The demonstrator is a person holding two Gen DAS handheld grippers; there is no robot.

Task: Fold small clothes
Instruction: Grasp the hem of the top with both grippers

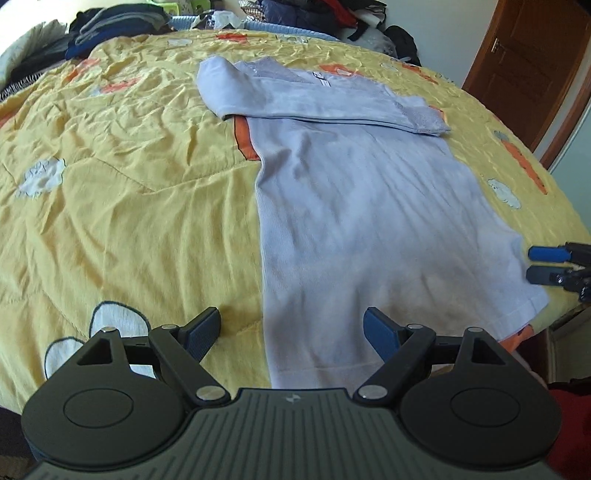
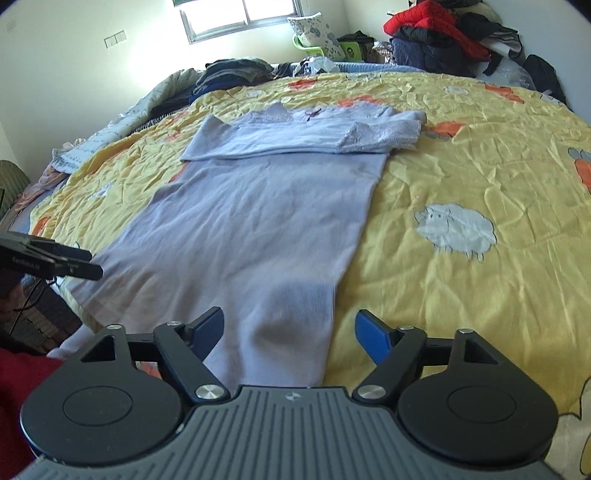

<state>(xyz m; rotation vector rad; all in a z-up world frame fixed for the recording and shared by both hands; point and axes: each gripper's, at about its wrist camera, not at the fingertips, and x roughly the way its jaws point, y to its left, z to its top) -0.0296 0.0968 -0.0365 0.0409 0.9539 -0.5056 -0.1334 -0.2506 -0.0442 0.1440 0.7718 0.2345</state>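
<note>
A pale lavender long-sleeved top lies flat on the yellow quilt, hem toward me, with both sleeves folded across the chest. My left gripper is open just above the hem, straddling the top's left side edge, one finger over quilt and one over cloth. My right gripper is open too, straddling the right side edge near the hem. Nothing is pinched in either. Each gripper also shows in the other's view: the right gripper at the hem's far corner, the left gripper likewise.
Piles of dark and red clothes crowd the far end of the bed. A wooden door stands at the right, a window behind. The bed's near edge drops off just under the hem. A red sleeve is close.
</note>
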